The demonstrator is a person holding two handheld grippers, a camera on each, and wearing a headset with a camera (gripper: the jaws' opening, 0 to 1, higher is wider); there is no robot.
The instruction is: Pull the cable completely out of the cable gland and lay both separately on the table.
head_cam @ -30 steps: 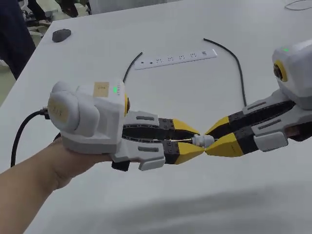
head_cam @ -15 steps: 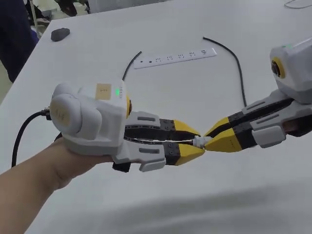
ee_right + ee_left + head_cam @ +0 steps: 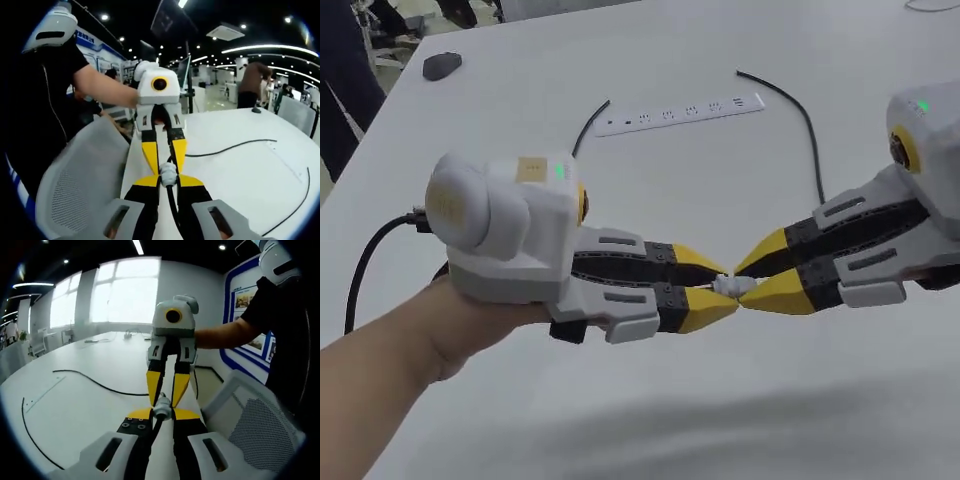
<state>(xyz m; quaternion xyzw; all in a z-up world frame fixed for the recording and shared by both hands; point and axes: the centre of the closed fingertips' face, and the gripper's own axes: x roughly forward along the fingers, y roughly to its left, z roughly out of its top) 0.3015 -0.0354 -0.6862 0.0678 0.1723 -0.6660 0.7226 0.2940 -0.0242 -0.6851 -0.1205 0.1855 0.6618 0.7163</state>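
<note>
In the head view my two grippers meet tip to tip above the white table (image 3: 650,200). The small white cable gland (image 3: 726,287) sits between the yellow tips of my left gripper (image 3: 724,288), which is shut on it. My right gripper (image 3: 744,289) comes in from the right, its tips closed against the gland's end. In the left gripper view the gland (image 3: 162,410) rests at my own tips, with the right gripper pointing down at it. In the right gripper view the gland (image 3: 168,173) shows a thin black cable (image 3: 173,200) running back between my jaws.
On the table behind lie a white power strip (image 3: 682,113), a long black cable (image 3: 812,140), a shorter black cord (image 3: 588,128) and a dark mouse-shaped object (image 3: 441,65). A grey mesh chair (image 3: 75,190) stands by the table edge. A person (image 3: 250,82) stands far off.
The two grippers have drawn closer together, so less of the white gland shows between their tips. The right gripper has risen slightly.
</note>
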